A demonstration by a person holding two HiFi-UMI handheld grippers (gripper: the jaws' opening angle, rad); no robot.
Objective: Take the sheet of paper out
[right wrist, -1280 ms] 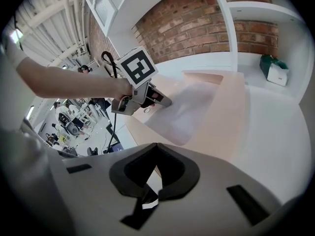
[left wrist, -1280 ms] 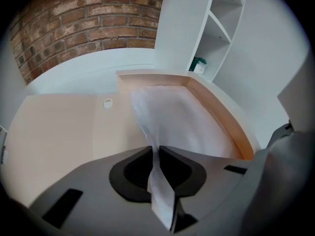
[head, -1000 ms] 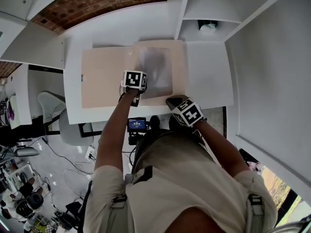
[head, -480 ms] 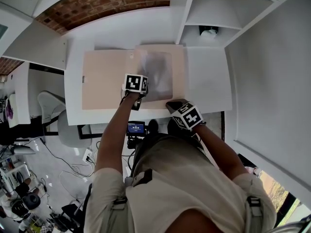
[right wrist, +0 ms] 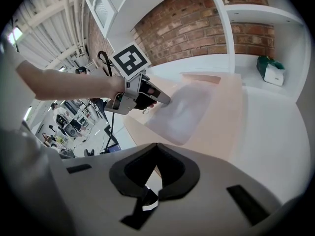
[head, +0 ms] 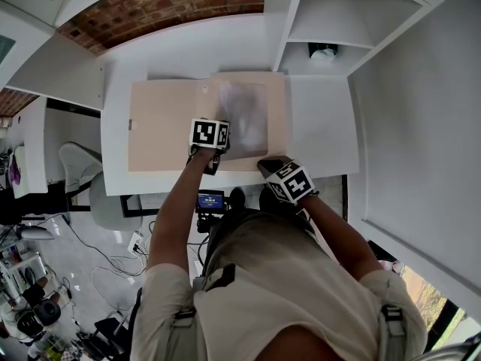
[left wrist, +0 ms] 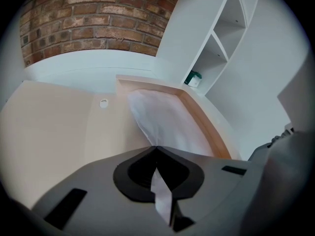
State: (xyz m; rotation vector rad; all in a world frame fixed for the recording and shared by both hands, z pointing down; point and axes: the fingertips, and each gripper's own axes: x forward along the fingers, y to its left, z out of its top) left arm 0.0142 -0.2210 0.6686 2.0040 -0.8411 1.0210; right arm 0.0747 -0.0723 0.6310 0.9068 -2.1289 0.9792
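Left claw [left wrist: 156, 146] is clamped on the sheet [left wrist: 165, 119] corner; right claw [right wrist: 156, 144] is closed on the folder [left wrist: 49, 127] edge. Withdrawal is judged barely begun.

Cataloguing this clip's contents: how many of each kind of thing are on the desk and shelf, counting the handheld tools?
folder: 1
sheet of paper: 1
box on the shelf: 1
tools: 2 (left tool, right tool)
Total: 5
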